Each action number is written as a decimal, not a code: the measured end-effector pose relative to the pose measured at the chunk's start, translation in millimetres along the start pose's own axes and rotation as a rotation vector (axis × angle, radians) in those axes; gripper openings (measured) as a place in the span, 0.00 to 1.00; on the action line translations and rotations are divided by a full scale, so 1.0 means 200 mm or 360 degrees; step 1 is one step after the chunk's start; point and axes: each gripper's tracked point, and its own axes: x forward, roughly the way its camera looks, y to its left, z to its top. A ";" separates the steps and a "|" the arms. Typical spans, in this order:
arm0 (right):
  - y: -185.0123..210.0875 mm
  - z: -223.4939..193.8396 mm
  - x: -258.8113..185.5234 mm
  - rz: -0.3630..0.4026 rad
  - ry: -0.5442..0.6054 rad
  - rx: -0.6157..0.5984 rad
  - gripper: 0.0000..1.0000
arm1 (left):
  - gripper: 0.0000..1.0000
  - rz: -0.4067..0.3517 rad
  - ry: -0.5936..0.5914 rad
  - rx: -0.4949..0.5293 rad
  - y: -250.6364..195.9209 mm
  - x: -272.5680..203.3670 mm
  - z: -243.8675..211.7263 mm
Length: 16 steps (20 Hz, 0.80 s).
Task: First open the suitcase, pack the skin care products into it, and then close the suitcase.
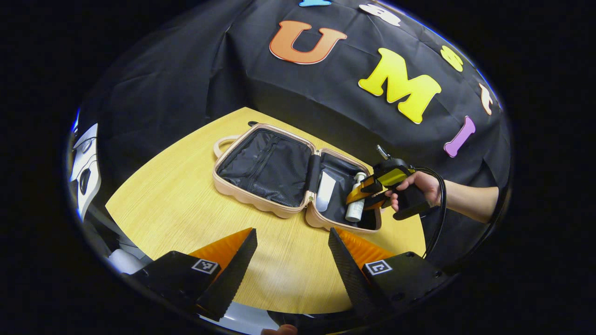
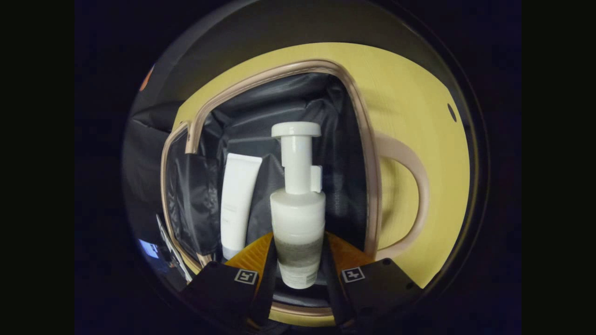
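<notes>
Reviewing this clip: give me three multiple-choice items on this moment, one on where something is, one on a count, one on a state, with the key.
1. Where does the white tube lie?
A. inside the open suitcase
B. on the bare table
C. in the left gripper

2. How many skin care items are in view?
A. one
B. two
C. four

3. How does the right gripper stand?
A. open and empty
B. shut on the pump bottle
C. shut on the suitcase handle

Key: 1 A, the tube rests on the dark lining; 2 B, only the tube and the pump bottle are seen; 3 B, both jaws press on the bottle's sides over the suitcase, while the left gripper hangs open over the table.
</notes>
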 end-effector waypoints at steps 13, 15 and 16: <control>0.04 -0.07 -0.35 0.0139 -0.0264 -0.0195 0.77 | 0.98 -0.0163 -0.0246 -0.0274 0.07 0.04 0.21; 0.04 -0.07 -0.51 0.0200 -0.0437 -0.0337 0.72 | 0.98 -0.0175 -0.0329 -0.0393 0.21 0.10 0.32; 0.05 -0.08 -0.60 0.0250 -0.0509 -0.0416 0.78 | 0.98 -0.0195 -0.0364 -0.0466 0.28 0.13 0.38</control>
